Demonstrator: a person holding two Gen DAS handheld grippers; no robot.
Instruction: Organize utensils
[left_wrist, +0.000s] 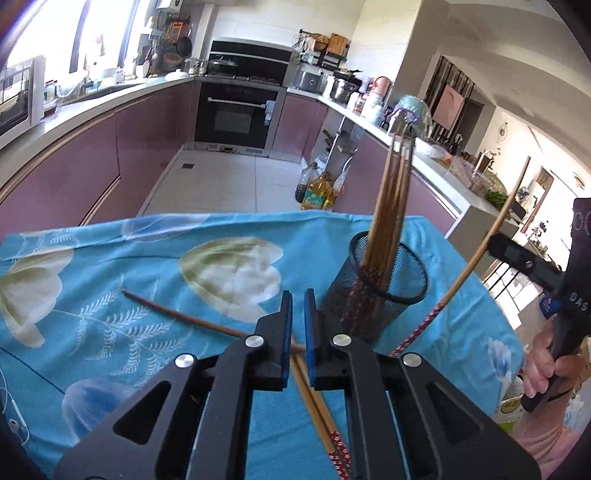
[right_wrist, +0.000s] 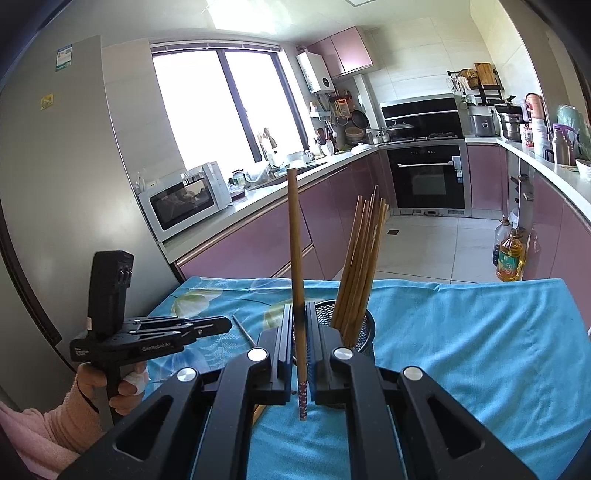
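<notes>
a: where do the utensils stand?

b: take the mesh cup (left_wrist: 380, 280) as the landmark. it sits on the blue flowered cloth (left_wrist: 147, 258), and a bundle of chopsticks (left_wrist: 391, 206) already leans in it, tips up. sensible, since an open-topped cup lets each stick drop in lengthwise.

a: and the right claw?

b: the right claw (right_wrist: 298, 354) is closed on 1 chopstick (right_wrist: 295, 240), gripped low near its patterned end, so the long plain part stands nearly upright just beside the cup. i judge it is held that way so it can be lowered straight into the cup's mouth.

a: the left claw?

b: the left claw (left_wrist: 298, 332) hangs above the cloth on the near side of the cup, fingers drawn almost together with only a slim gap. a pair of chopsticks (left_wrist: 314, 398) lies on the cloth right under it, and they show through that gap. i can't see the pads pressing them, so i'd call it closed on nothing.

a: anything else loose?

b: 1 dark thin stick (left_wrist: 177, 314) lies flat on the cloth, stretching away from the cup to the left.

a: so how far along?

b: by my reckoning mostly done: a bundle in the cup, 1 in hand, about 3 left on the cloth. the left claw would need to open before taking the pair.
</notes>
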